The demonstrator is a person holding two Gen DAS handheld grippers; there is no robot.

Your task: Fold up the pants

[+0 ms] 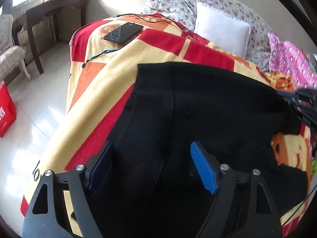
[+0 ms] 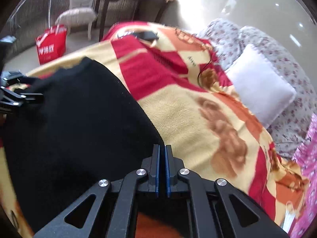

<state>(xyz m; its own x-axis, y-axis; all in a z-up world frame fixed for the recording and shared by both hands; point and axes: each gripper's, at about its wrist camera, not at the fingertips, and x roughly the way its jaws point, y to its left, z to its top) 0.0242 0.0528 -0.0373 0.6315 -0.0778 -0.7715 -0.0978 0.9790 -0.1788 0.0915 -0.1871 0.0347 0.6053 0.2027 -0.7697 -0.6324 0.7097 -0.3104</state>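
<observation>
Black pants (image 1: 198, 107) lie spread on a red, yellow and orange blanket (image 1: 111, 75) on a bed. My left gripper (image 1: 152, 154) is open just above the near part of the pants, its blue pads on either side of the cloth. My right gripper (image 2: 162, 150) is shut on the right edge of the pants (image 2: 75, 119), with the cloth pinched between its pads. The right gripper also shows in the left wrist view (image 1: 303, 103) at the pants' right edge. The left gripper shows in the right wrist view (image 2: 17, 97) at the far left.
A black phone (image 1: 123, 32) with cables lies on the far part of the blanket. A white pillow (image 1: 223, 29), floral bedding (image 1: 218, 2) and pink cloth (image 1: 293, 63) lie at the head side. A red bag (image 1: 6, 111), a chair and a dark table (image 1: 49, 17) stand on the floor to the left.
</observation>
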